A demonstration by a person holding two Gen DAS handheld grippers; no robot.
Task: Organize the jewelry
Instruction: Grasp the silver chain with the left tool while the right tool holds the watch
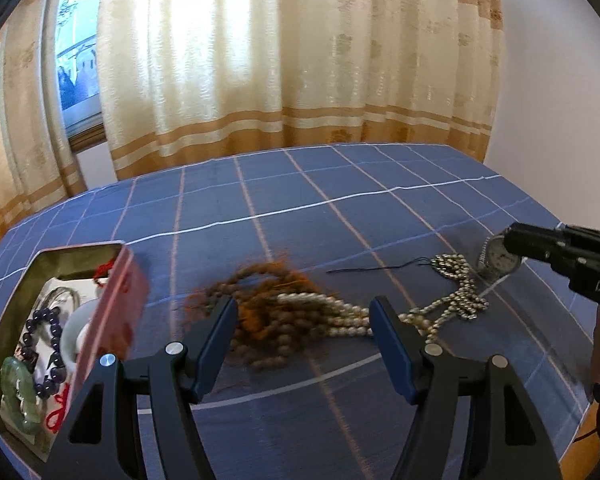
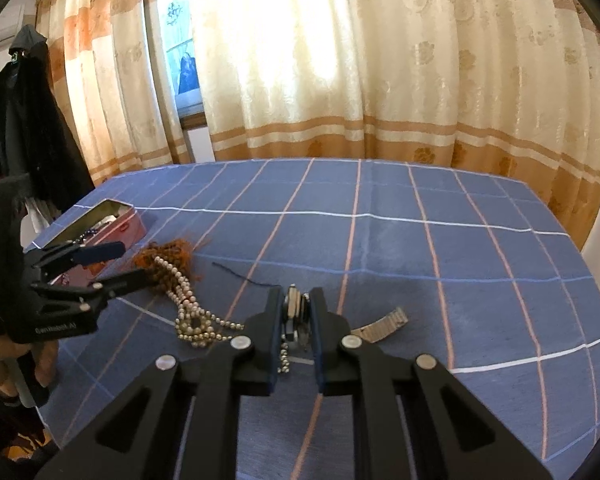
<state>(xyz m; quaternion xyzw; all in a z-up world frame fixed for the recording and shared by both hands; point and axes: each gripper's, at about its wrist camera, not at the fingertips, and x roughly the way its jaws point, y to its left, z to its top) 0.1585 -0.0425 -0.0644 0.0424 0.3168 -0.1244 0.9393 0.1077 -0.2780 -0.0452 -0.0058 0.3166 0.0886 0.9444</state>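
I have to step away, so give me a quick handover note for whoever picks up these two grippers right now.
Right gripper: shut on the watch, its band trailing on the blue cloth.
Left gripper: open, empty, over the pile of brown beads and pearl strands.
Tin, at left, already holds a purple bracelet, a green jade piece and a bangle.
Left: box the watch, the pile and the metallic bead strand.
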